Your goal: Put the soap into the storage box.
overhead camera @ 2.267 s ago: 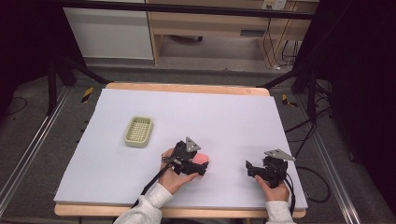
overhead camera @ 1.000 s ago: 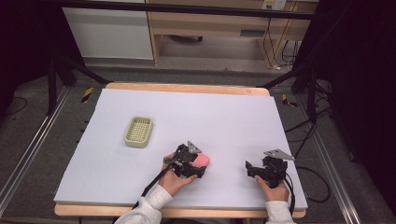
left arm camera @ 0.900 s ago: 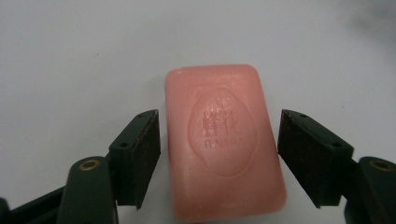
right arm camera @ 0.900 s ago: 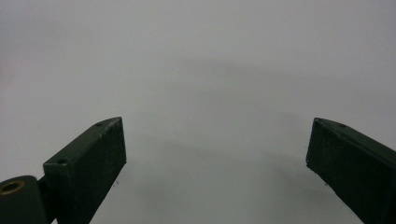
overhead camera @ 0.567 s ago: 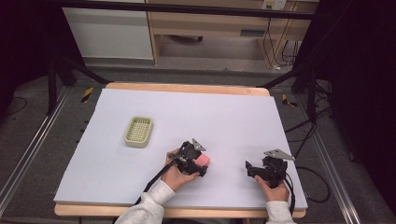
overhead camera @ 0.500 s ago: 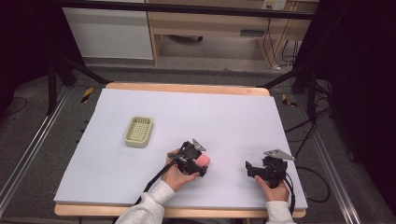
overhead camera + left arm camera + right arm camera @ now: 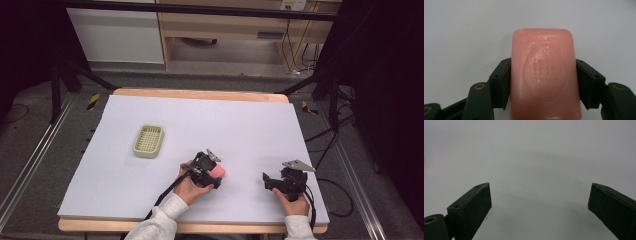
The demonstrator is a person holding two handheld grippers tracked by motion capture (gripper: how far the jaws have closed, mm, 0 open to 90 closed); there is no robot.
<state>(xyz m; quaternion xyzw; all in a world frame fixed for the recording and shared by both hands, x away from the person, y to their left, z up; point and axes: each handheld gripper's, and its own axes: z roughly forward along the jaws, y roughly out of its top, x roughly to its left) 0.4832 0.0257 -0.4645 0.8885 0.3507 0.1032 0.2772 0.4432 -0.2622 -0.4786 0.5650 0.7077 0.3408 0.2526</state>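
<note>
Near the white table's (image 7: pixel 150 200) front edge, the pink rectangular soap bar (image 7: pixel 545 75) is now being clamped by the just-closed left gripper (image 7: pixel 544 82), ready for lifting, while the right gripper (image 7: pixel 539 205) is being held wide open.

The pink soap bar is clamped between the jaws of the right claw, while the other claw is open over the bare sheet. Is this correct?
Not quite: the left claw clamps the pink soap bar, as the left gripper view shows. The right claw is the open one, over the bare sheet.
</note>
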